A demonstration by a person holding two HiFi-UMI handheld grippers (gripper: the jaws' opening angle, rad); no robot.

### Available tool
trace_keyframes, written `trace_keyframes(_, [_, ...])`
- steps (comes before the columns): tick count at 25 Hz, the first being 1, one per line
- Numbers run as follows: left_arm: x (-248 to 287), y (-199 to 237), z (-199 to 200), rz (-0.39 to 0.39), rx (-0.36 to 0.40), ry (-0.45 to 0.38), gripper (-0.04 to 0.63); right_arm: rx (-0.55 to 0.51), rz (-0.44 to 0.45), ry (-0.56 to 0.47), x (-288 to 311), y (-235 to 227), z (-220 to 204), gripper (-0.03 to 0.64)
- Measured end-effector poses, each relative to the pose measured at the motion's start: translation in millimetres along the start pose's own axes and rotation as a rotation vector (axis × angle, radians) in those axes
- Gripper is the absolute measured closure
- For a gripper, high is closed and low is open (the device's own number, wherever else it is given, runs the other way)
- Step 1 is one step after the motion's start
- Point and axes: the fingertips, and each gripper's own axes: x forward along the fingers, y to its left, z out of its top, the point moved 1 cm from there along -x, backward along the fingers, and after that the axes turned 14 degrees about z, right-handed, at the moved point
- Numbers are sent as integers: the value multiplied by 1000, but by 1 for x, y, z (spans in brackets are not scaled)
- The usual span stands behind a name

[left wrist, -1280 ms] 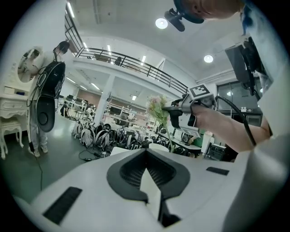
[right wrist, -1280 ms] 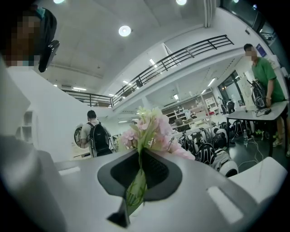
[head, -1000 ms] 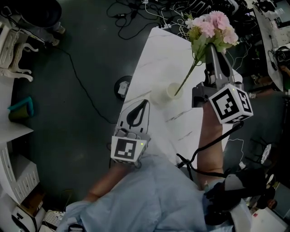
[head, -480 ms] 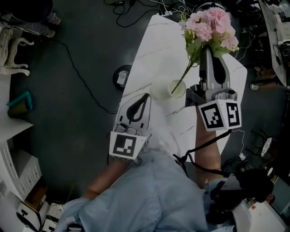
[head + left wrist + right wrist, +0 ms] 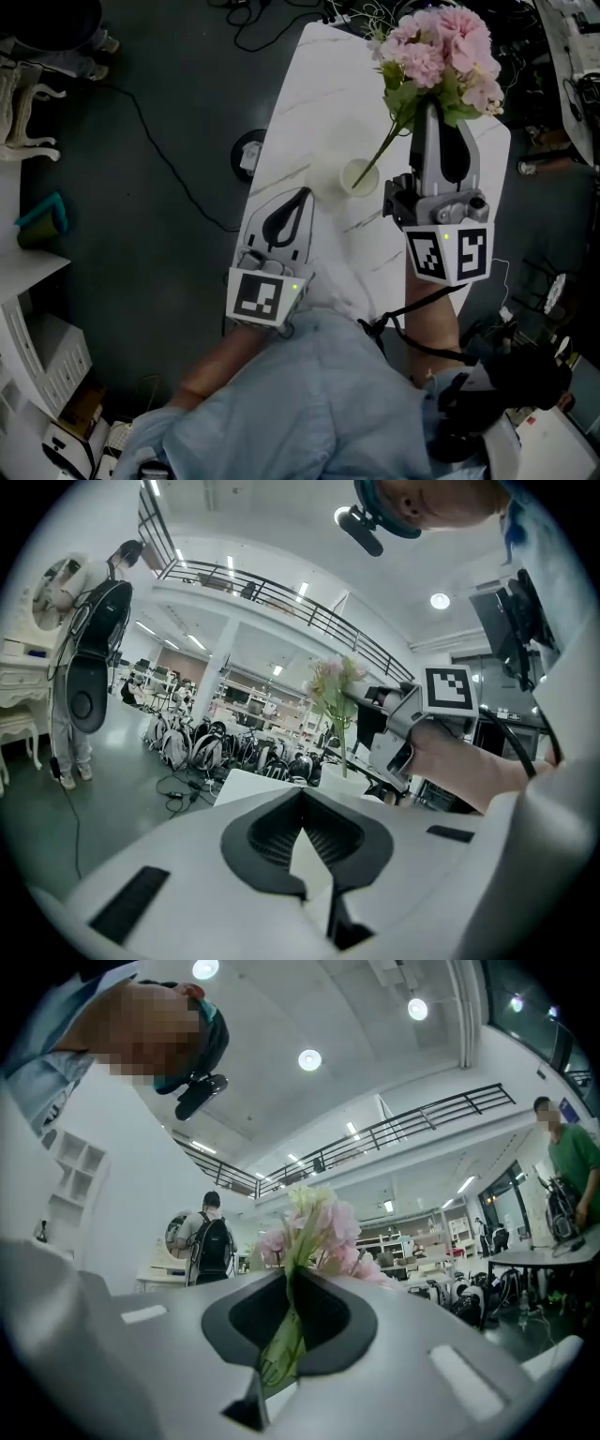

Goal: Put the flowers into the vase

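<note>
Two small changes show over the last second. The right gripper has rolled in the hand, so that its marker cube now shows one face nearly square to the head view. The pink flowers now stand a little straighter above the jaws. Those jaws are clenched on the bunch low on its green stalks, with a leaf pinched between the pads in the right gripper view. One long stem slants down to the mouth of the small white vase, as it did a second ago. I cannot tell how deep its foot sits. To my eye the insertion is begun but not finished: the bunch needs lowering and bringing upright over the vase before any release. The left gripper has crept slightly toward the vase and lies low over the marble table. Its jaws are pressed together on nothing, and it is near the vase but apart from it. The vase stands well in from both long edges, with bare tabletop beyond it. The left gripper sits close to the table's left edge, and past that is dark floor with cables. That leaves plenty of room above the vase and little to its near left.
</note>
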Motion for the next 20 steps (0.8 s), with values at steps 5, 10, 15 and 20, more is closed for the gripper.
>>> trace_keyframes(5, [-10,-18,-3,-3,17,-4,590,-61,36,-22,-26,18,-1,600])
trace_keyframes(10, [-22,-24,-13,-10,29,-17,591,-99,75,-56,-49,41,1,598])
trace_keyframes(15, [-30,-29,-14,-22,36,-27,589,-137,116,-104,-53,62,13,598])
trace_keyframes(20, [-39,-35,-17,-12,42,-26,590,-188,147,-95,-70,80,13,597])
